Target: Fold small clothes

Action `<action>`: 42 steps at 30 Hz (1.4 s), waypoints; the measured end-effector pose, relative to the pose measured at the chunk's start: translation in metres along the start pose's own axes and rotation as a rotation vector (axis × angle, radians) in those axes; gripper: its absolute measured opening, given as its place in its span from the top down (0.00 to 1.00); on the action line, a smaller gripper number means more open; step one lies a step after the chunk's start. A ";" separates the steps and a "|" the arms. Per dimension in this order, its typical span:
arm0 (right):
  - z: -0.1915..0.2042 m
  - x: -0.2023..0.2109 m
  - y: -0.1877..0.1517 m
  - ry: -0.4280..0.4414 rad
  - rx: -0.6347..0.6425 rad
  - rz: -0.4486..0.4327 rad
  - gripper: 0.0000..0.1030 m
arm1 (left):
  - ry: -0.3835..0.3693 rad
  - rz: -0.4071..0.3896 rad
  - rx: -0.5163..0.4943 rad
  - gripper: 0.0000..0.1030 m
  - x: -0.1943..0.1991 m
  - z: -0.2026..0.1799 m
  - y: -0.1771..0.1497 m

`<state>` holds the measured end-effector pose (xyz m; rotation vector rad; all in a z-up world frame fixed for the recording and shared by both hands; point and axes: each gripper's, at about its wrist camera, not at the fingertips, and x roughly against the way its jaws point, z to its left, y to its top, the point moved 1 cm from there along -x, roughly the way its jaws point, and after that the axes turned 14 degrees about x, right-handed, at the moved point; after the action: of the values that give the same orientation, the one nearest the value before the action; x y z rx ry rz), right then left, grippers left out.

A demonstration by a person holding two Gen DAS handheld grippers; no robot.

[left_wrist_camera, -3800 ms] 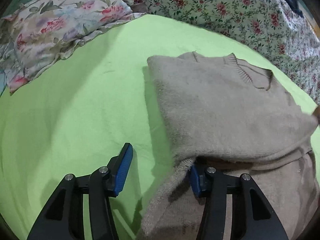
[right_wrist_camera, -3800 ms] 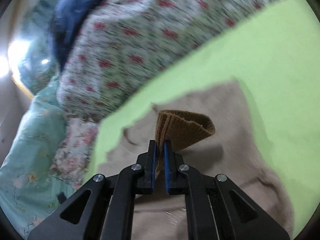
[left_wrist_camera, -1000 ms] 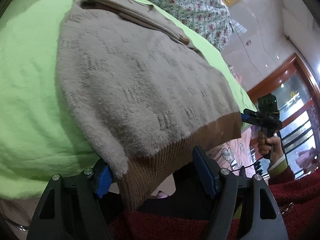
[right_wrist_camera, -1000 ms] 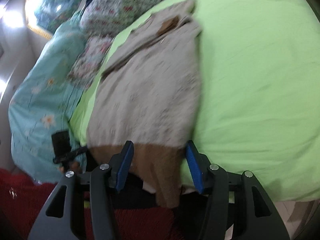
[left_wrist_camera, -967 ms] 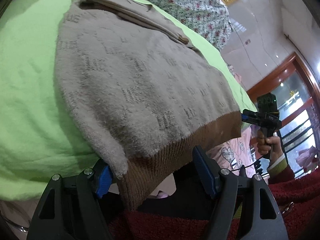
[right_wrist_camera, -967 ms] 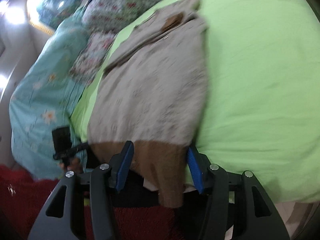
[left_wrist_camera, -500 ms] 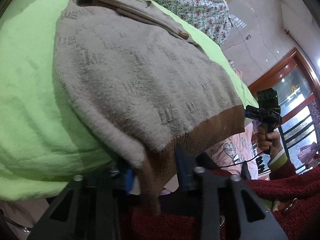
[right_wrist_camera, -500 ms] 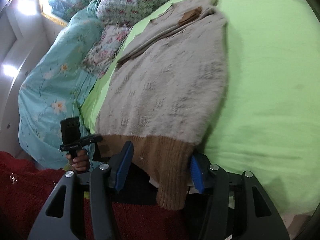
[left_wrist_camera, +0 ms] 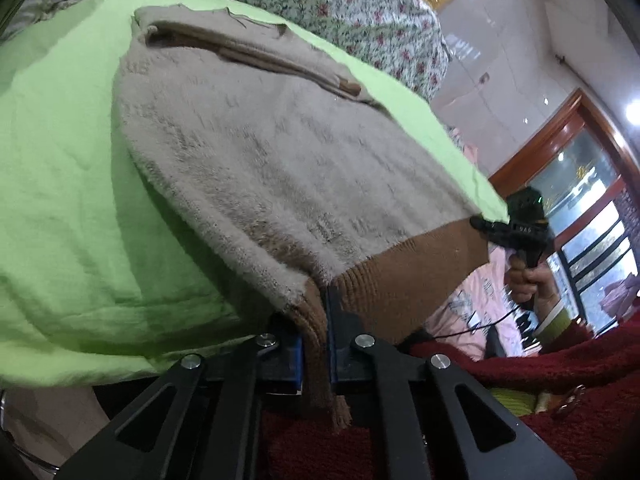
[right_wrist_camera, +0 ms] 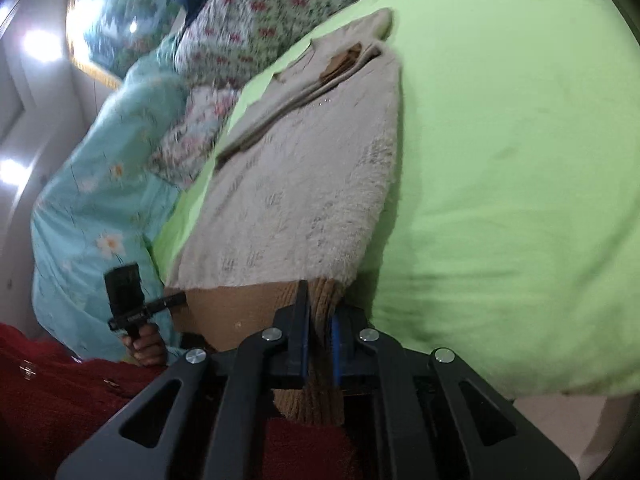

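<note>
Bedroom, green bed sheet (left_wrist_camera: pixel 68 184), beige sweater (left_wrist_camera: pixel 280 160) spread on it with both bottom corners grabbed.

The sweater lies flat with its brown hem (left_wrist_camera: pixel 404 276) hanging off the near edge of the bed. The left claw (left_wrist_camera: pixel 326 320) is pinching one hem corner and the right claw (right_wrist_camera: pixel 318 316) the other. I'd say lift both corners together, keep the hem taut and level, and carry it up to the collar (left_wrist_camera: pixel 256 54) so the fold lands square.

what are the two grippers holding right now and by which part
Both hold the beige sweater by its brown ribbed hem: left gripper at one corner, right gripper at the other.
</note>
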<state>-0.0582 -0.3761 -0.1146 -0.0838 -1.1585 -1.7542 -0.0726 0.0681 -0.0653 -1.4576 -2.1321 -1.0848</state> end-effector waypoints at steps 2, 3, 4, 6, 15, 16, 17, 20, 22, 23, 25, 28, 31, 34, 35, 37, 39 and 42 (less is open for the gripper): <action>0.002 0.002 0.000 0.039 -0.016 -0.033 0.91 | -0.003 -0.021 0.009 0.94 0.006 -0.002 0.004; 0.005 0.003 0.002 0.054 -0.015 -0.048 0.91 | -0.012 -0.040 0.008 0.94 0.011 -0.005 0.007; 0.010 0.005 0.005 0.074 -0.010 -0.072 0.91 | -0.026 -0.070 0.006 0.94 0.019 -0.010 0.012; 0.019 0.012 0.016 0.115 0.002 -0.131 0.91 | -0.056 -0.122 0.003 0.94 0.035 -0.019 0.023; 0.039 0.028 0.118 0.156 0.063 -0.356 0.91 | -0.113 -0.392 -0.022 0.94 0.081 -0.042 0.125; 0.039 0.024 0.132 0.149 0.070 -0.369 0.91 | -0.103 -0.409 -0.020 0.94 0.081 -0.043 0.138; 0.038 0.019 0.148 0.141 0.076 -0.380 0.91 | -0.090 -0.430 -0.019 0.94 0.079 -0.045 0.153; 0.026 -0.004 0.192 0.103 0.065 -0.391 0.91 | -0.049 -0.477 -0.003 0.94 0.066 -0.043 0.202; 0.014 -0.022 0.219 0.076 0.036 -0.385 0.91 | -0.019 -0.487 0.012 0.94 0.053 -0.037 0.233; 0.008 -0.034 0.234 0.040 0.027 -0.373 0.91 | -0.005 -0.486 0.019 0.94 0.045 -0.034 0.247; -0.004 -0.053 0.257 -0.011 0.018 -0.347 0.91 | 0.028 -0.479 0.045 0.94 0.026 -0.026 0.278; -0.024 -0.085 0.285 -0.060 -0.003 -0.307 0.91 | 0.069 -0.455 0.081 0.94 -0.001 -0.009 0.315; -0.046 -0.118 0.304 -0.138 -0.024 -0.249 0.91 | 0.103 -0.420 0.122 0.94 -0.028 0.012 0.343; -0.063 -0.137 0.309 -0.171 -0.051 -0.227 0.91 | 0.143 -0.389 0.134 0.94 -0.052 0.030 0.362; -0.070 -0.145 0.312 -0.187 -0.056 -0.215 0.91 | 0.152 -0.383 0.133 0.94 -0.058 0.034 0.367; -0.078 -0.155 0.314 -0.206 -0.060 -0.199 0.91 | 0.180 -0.366 0.140 0.94 -0.072 0.044 0.376; -0.087 -0.170 0.314 -0.226 -0.070 -0.169 0.88 | 0.200 -0.337 0.161 0.93 -0.087 0.057 0.382; -0.100 -0.187 0.307 -0.276 -0.105 -0.102 0.87 | 0.235 -0.269 0.206 0.90 -0.110 0.078 0.382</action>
<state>0.3094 -0.3364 -0.0645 -0.3446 -1.2853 -1.9377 0.3270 0.1260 -0.0350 -0.9236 -2.2330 -1.0300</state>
